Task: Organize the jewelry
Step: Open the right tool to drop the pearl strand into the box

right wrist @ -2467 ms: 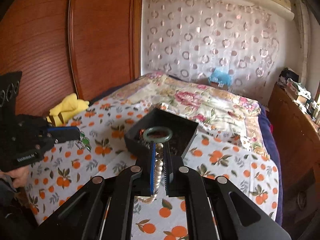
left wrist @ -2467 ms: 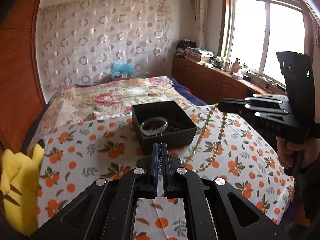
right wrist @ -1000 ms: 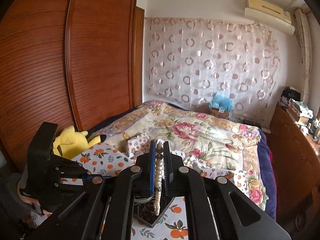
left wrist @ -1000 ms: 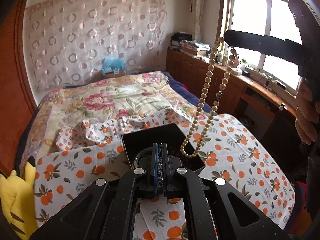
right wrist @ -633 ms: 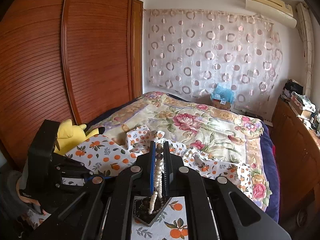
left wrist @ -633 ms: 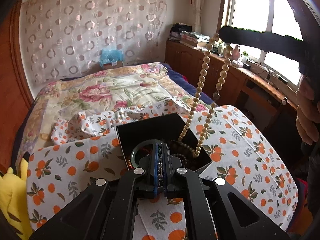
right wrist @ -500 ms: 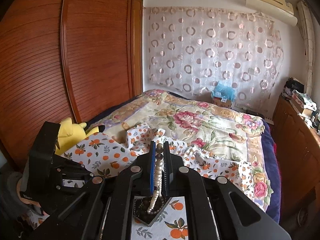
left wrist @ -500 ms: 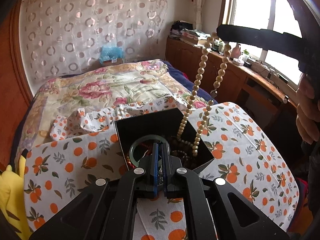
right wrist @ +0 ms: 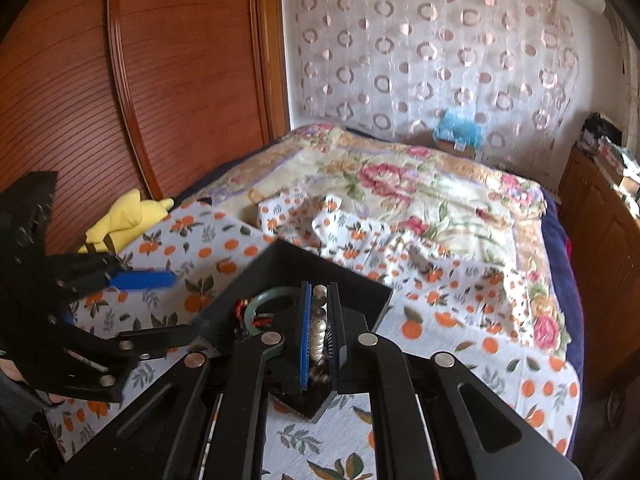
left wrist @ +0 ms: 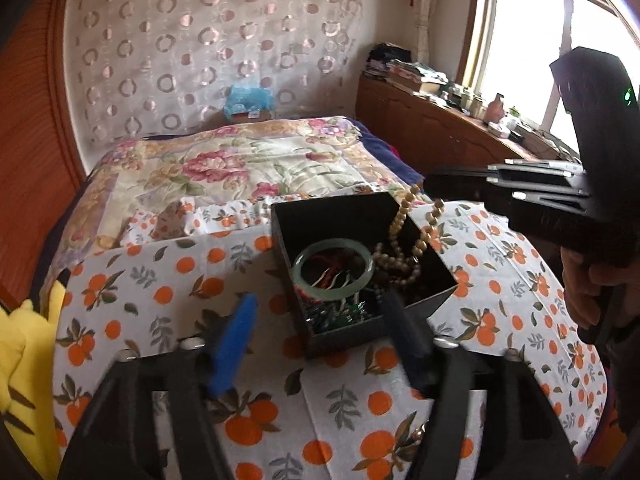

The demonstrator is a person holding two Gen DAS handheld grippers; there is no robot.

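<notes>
Left tool now spread wide; half a second ago it was pinched on a chain, now dropped into the black box on the bed. Right tool still clamps the bead necklace, its lower loops now coiled inside beside the jade bangle. Release looks due next.

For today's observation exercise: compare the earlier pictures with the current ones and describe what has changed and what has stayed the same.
The left gripper has opened, letting go of the small chain it pinched, apparently into the black box. The right gripper has come down, so most of the bead necklace now coils inside the box. It remains shut on the strand. The green bangle stays in the box.
</notes>
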